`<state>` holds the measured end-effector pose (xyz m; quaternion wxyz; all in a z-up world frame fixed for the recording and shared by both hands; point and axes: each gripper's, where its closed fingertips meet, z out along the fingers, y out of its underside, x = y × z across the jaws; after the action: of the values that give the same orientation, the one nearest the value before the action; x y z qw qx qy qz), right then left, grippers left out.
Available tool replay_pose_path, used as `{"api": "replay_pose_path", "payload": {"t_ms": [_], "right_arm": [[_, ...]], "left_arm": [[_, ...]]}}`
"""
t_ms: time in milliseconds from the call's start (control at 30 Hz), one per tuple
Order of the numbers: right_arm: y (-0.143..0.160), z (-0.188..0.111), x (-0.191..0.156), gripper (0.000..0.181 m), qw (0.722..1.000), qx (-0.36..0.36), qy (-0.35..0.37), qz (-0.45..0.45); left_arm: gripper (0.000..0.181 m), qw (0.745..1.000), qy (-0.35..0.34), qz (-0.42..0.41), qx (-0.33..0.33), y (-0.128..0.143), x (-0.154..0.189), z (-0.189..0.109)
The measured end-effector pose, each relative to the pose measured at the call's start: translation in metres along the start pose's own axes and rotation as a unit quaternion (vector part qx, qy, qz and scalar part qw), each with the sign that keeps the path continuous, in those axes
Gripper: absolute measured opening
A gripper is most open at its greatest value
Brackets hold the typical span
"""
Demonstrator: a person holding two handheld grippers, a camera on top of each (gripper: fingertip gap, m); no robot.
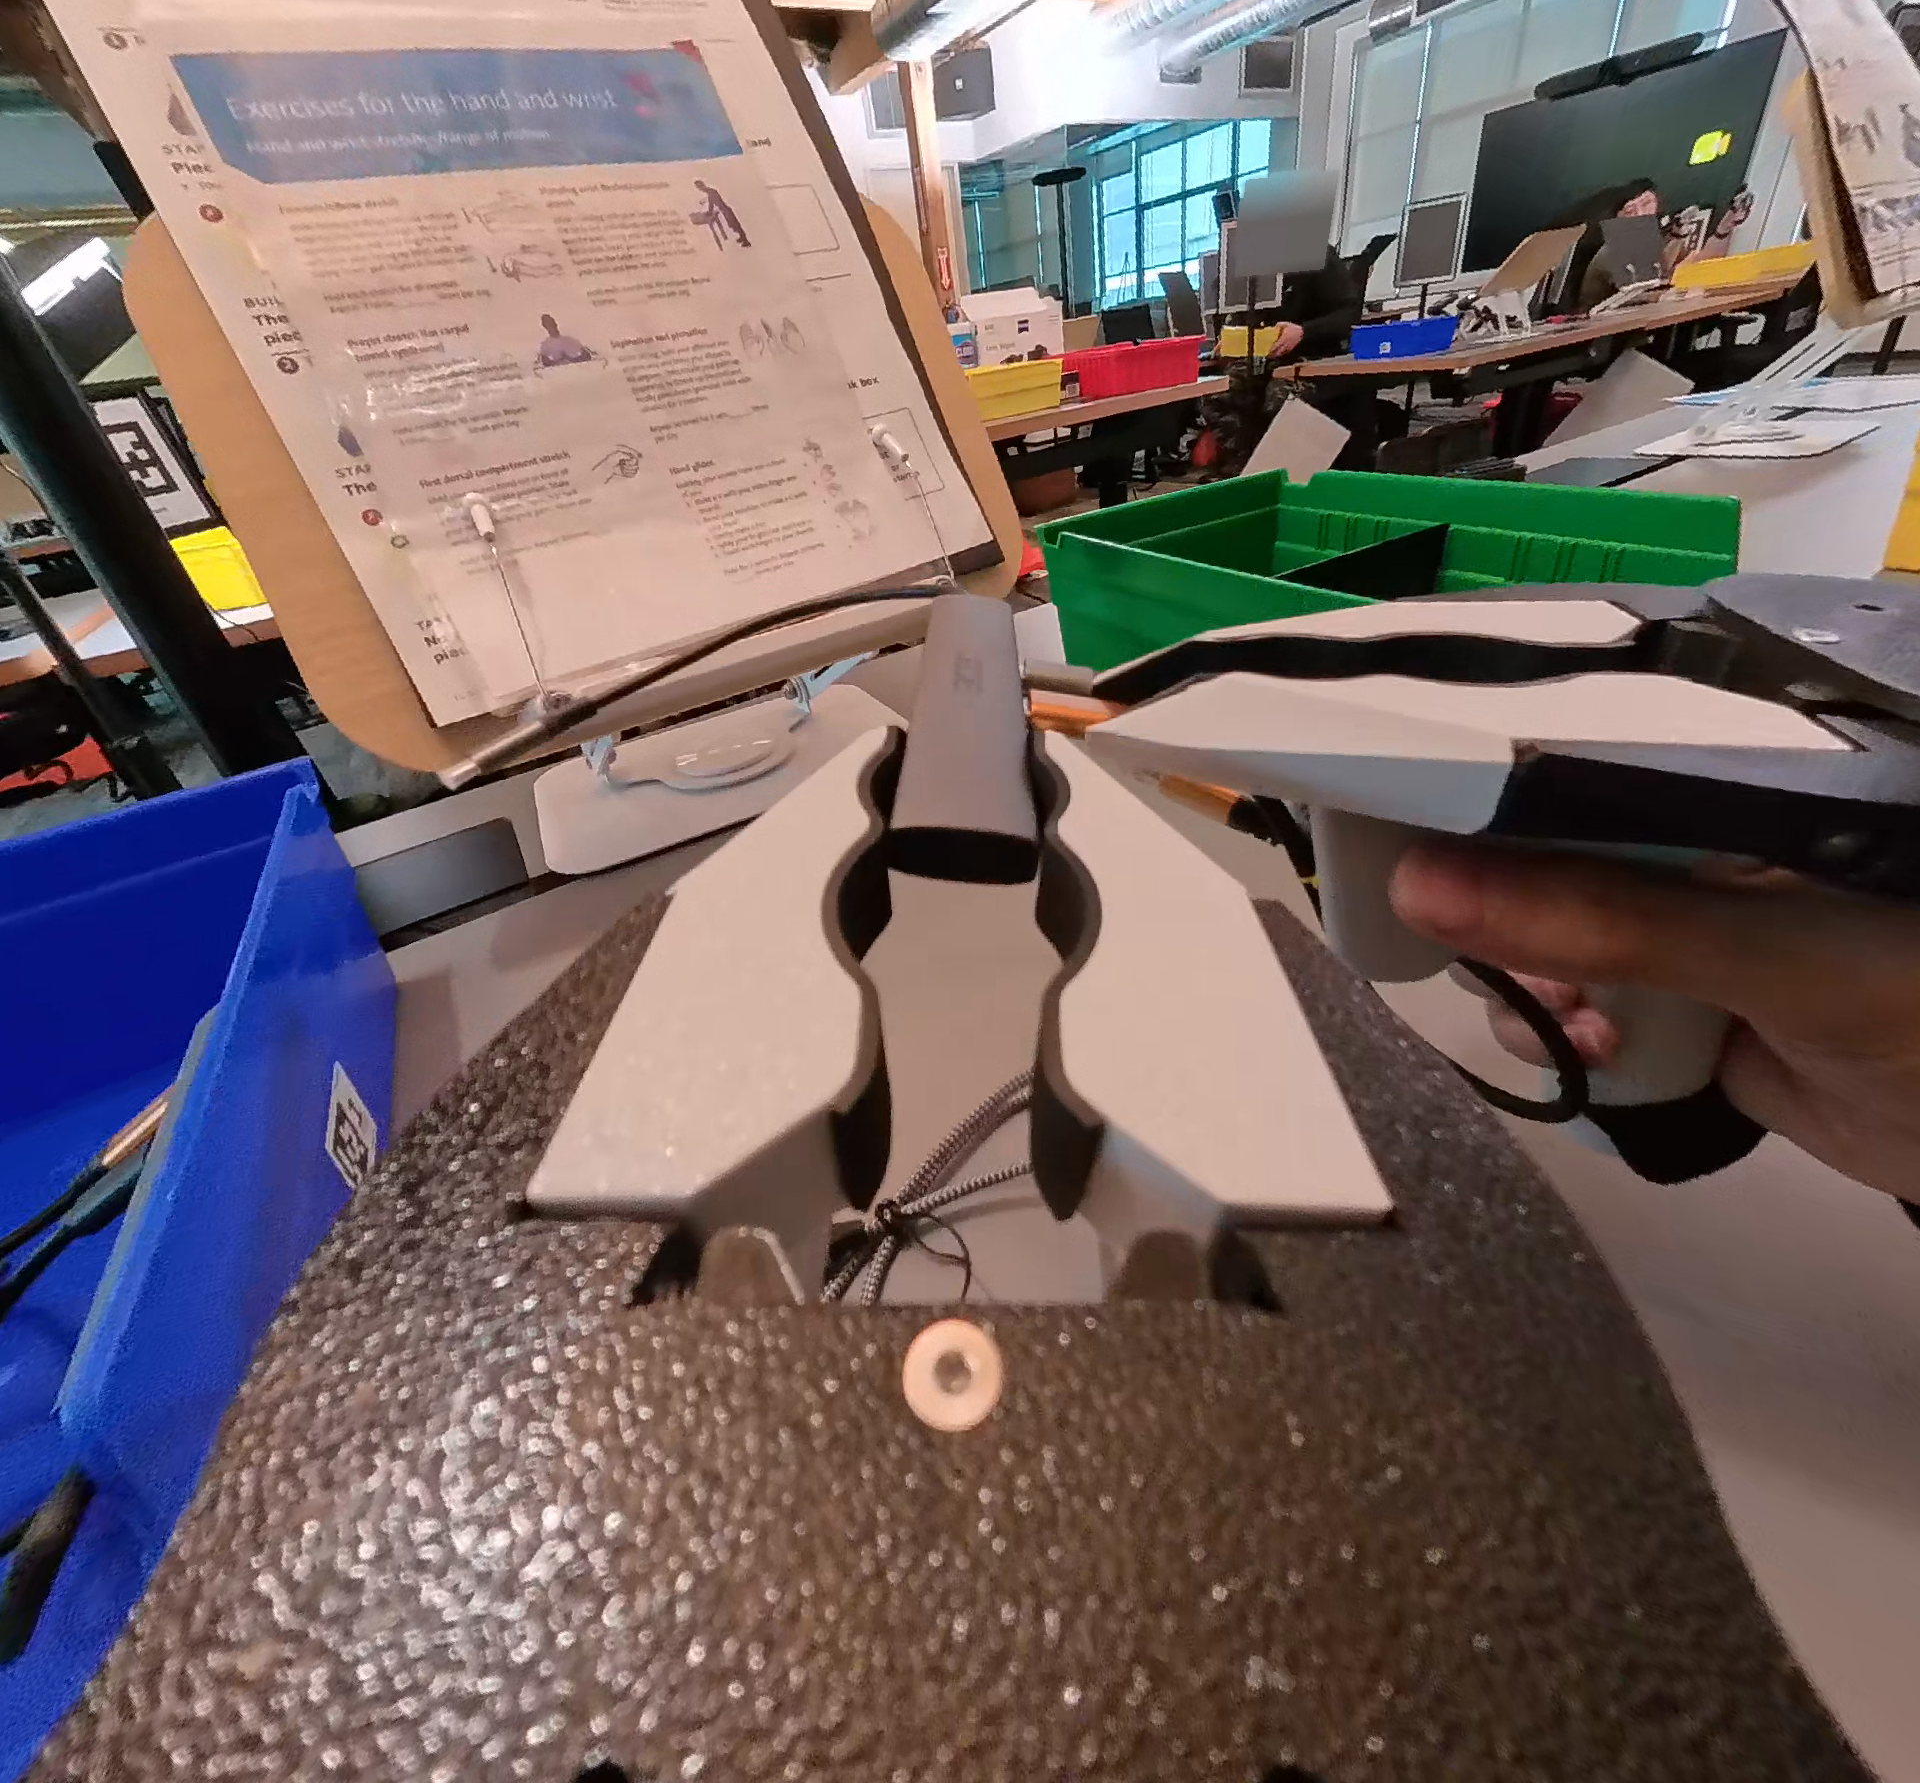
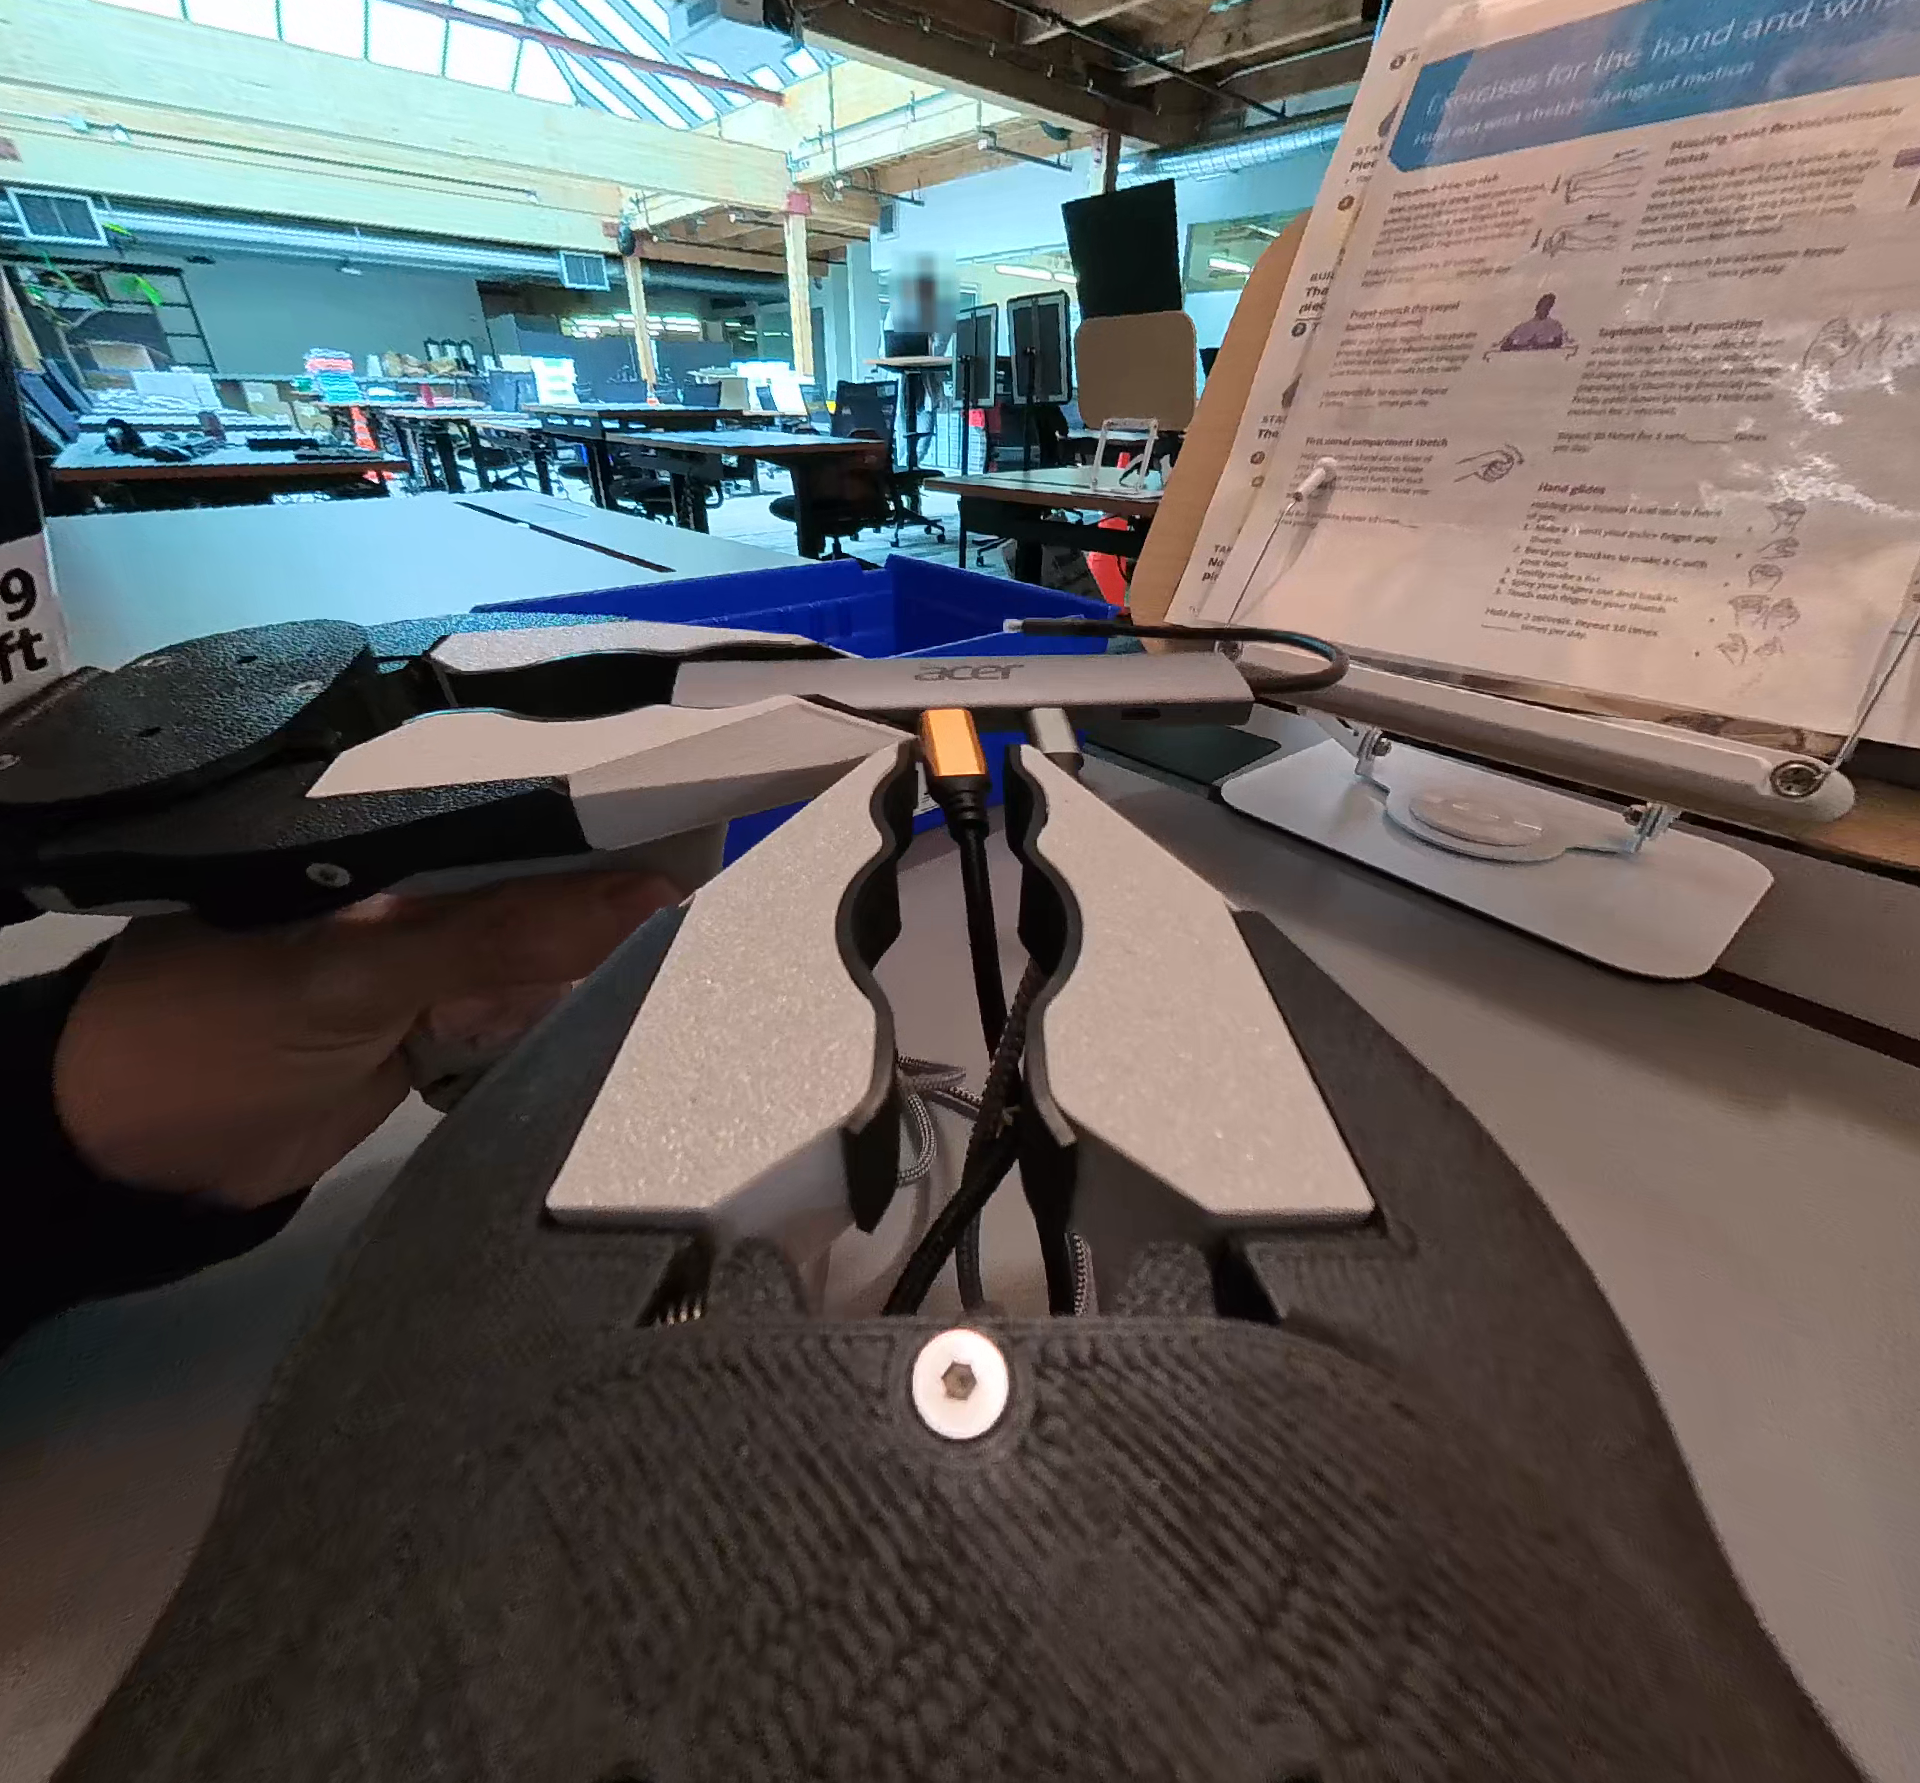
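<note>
Left wrist view: the left tongs (image 1: 961, 777) are clamped on one end of a slim grey hub (image 1: 966, 746), held above the counter (image 1: 1662, 1318), blue bin (image 1: 208, 1006) at its left edge, green bin (image 1: 1195, 580) beyond. The right tongs (image 1: 1070, 710) come in from the right.

Right wrist view: the right tongs (image 2: 961, 757) straddle an orange-sleeved plug (image 2: 948, 746) seated in the hub's (image 2: 1039, 684) side; clamped or merely close, I can't tell. The hub looks light, rigid, smooth, best pinched across its flat faces; the cable (image 2: 977, 902) is limp, so take the plug shell. The hub carries a brand mark; printed sheets stand on a document stand (image 2: 1507, 850).
</note>
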<state>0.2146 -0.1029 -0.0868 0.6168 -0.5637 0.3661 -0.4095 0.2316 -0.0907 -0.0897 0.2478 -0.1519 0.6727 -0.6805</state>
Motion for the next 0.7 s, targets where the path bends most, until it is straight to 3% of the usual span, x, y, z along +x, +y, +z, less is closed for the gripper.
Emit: {"api": "replay_pose_path", "payload": {"t_ms": [367, 700], "right_arm": [[0.005, 0.001, 0.001, 0.011, 0.999, -0.046, -0.006, 0.008], [-0.008, -0.009, -0.003, 0.011, 0.998, -0.068, -0.005, -0.011]], "left_arm": [[0.021, 1.000, 0.005, -0.002, 0.001, 0.003, 0.000, 0.002], [0.021, 0.993, -0.010, 0.115, 0.017, -0.017, 0.006, -0.003]]}}
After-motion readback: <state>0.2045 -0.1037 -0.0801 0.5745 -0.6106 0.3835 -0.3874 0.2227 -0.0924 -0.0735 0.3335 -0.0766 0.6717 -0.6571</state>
